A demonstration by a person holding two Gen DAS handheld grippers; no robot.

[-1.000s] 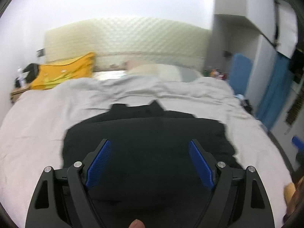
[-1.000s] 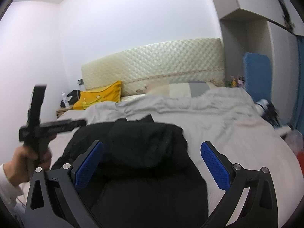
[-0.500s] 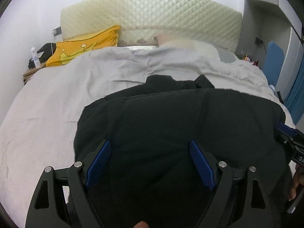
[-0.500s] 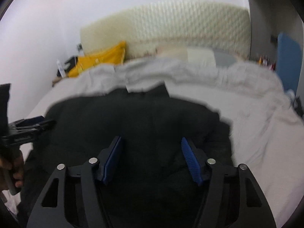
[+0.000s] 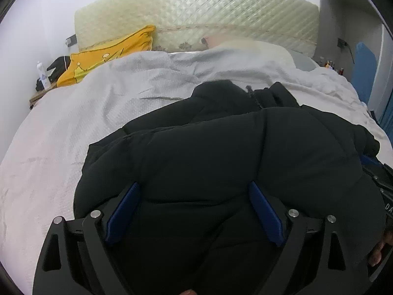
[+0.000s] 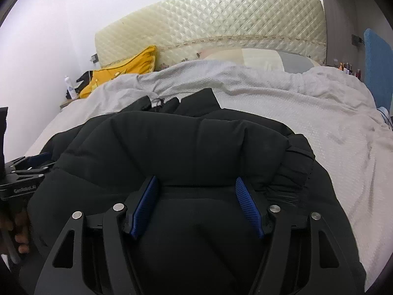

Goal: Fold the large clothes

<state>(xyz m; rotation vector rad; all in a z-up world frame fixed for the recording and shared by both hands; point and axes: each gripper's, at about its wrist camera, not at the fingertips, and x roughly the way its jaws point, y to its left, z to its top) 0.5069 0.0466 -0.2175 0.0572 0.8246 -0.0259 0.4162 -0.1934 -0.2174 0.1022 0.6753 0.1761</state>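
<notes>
While a second ago both tools were up high and far back from the coat, they have now come down close over it, and the coat fills most of each view. The left tool [image 5: 194,211] has its blue pads wide apart with puffy black coat [image 5: 221,152] bulging up between them, not pinched. The right tool [image 6: 196,204] has its pads a bit closer than before, with a fat roll of coat between them, but I cannot tell if it is squeezing yet. I think this means the grab for the next fold is just starting. The coat lies on the bed [image 5: 73,123], near the foot end, with its collar pointing at the headboard [image 6: 221,22]. There is lots of bare blanket [image 6: 307,123] past the collar and on both sides, so there is room to fold. The yellow pillow [image 5: 108,56] is well away. The two tools are near each other at the coat's middle, so they could bump.
</notes>
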